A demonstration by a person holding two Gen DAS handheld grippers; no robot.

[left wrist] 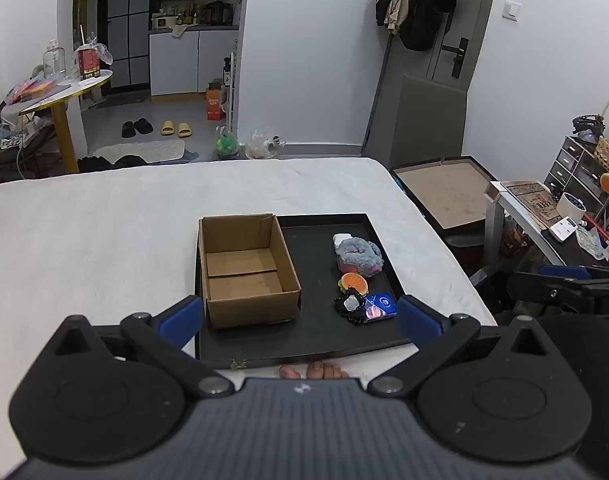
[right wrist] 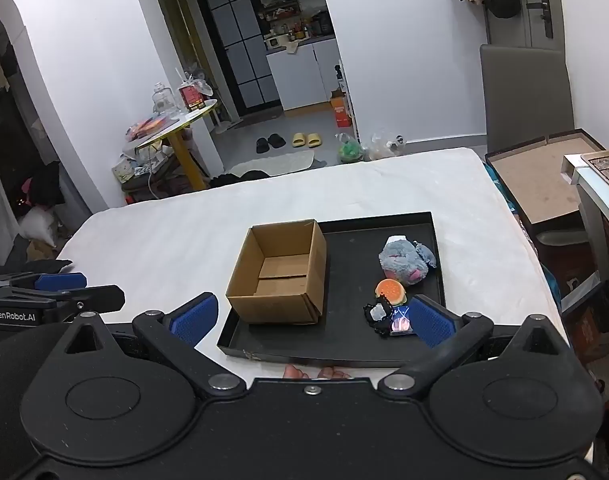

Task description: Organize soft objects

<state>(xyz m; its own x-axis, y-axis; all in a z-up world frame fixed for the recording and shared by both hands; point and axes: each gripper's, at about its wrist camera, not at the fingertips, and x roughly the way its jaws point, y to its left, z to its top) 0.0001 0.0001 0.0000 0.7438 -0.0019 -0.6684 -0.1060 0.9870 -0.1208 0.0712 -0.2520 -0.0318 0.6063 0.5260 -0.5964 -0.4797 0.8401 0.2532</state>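
Note:
An empty cardboard box [left wrist: 246,268] [right wrist: 280,276] stands on the left of a black tray [left wrist: 316,336] [right wrist: 344,340] on a white bed. On the tray's right lie a grey-pink plush toy [left wrist: 358,254] [right wrist: 406,260], a small burger toy [left wrist: 354,282] [right wrist: 391,291], a black beaded item [left wrist: 350,305] [right wrist: 378,316] and a blue packet [left wrist: 380,307] [right wrist: 400,322]. My left gripper [left wrist: 300,318] is open and empty, above the tray's near edge. My right gripper [right wrist: 312,318] is open and empty, also at the near edge.
The white bed [left wrist: 104,232] [right wrist: 176,240] spreads left of the tray. A brown-lined box lid [left wrist: 444,192] and a cluttered desk [left wrist: 564,216] stand to the right. A round yellow-legged table [right wrist: 176,128] stands beyond the bed. The person's toes [left wrist: 312,370] show below the tray.

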